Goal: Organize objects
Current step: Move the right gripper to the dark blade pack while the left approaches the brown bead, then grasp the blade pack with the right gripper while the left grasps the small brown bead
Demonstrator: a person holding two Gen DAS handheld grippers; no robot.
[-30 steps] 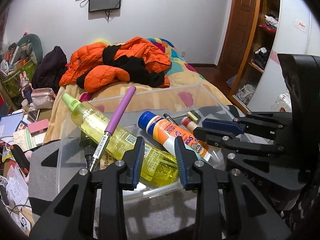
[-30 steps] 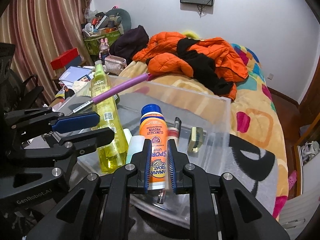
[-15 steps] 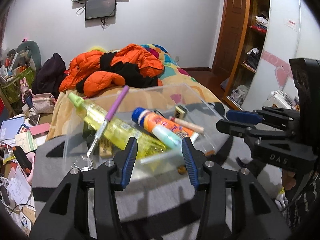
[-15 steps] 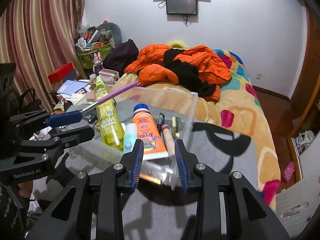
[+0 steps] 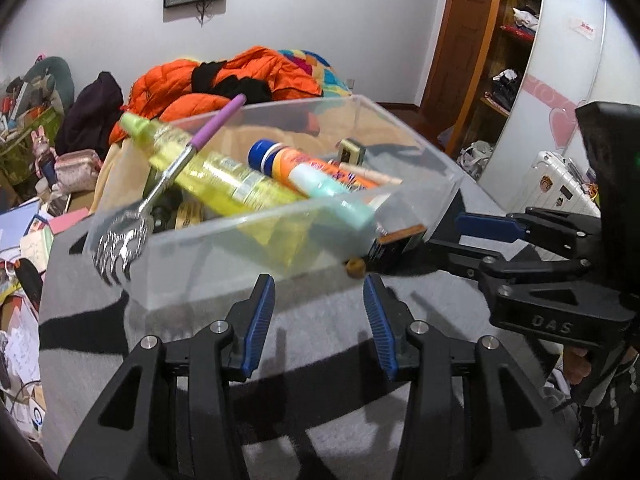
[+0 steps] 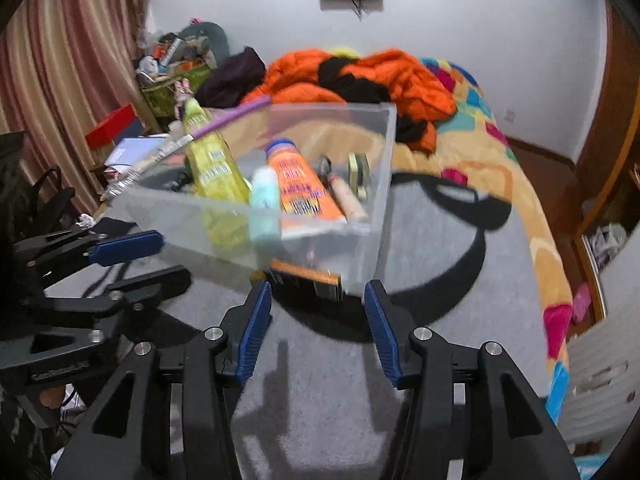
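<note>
A clear plastic bin (image 5: 240,256) (image 6: 380,184) rests on the grey and black blanket (image 5: 328,320). In it lie a yellow spray bottle (image 5: 216,176) (image 6: 212,168), an orange sunscreen tube (image 5: 304,164) (image 6: 296,184), a mint tube (image 5: 332,192) (image 6: 264,196) and a back scratcher with a purple handle (image 5: 176,168). My left gripper (image 5: 318,322) stands open just short of the bin's near wall, empty. My right gripper (image 6: 318,324) is opening, nothing between its pads, in front of a black and orange box (image 6: 308,280) under the bin's corner.
Orange jackets (image 6: 360,76) lie on the colourful bedspread (image 6: 500,168) behind the bin. Clutter and papers (image 5: 24,216) crowd the left side. A wooden door and shelves (image 5: 492,52) stand at the right, a white suitcase (image 5: 552,180) below them.
Both grippers have backed away from the bin and let go of it. Their jaws have spread apart. The bin now sits on the blanket farther from both cameras.
</note>
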